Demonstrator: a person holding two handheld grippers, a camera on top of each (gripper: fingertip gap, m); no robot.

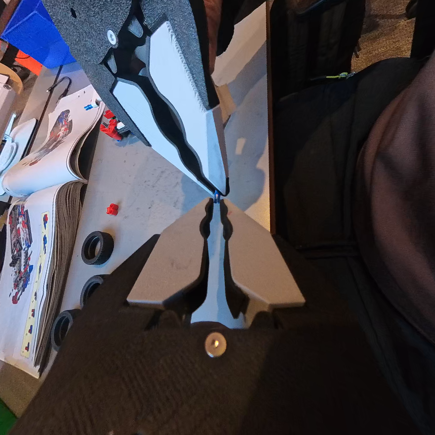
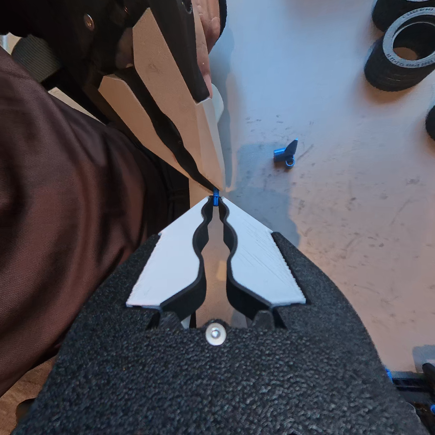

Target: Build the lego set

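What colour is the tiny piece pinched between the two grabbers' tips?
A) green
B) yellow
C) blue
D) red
C: the tiny peg held tip to tip by the right gripper and the left gripper is blue in both wrist views.

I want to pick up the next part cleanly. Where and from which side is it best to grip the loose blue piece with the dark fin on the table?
Probably the blue piece is best gripped on its short round barrel at the left end, coming from above. The barrel lies flat on the table with bare surface around it; the fin tapers and would likely slip.
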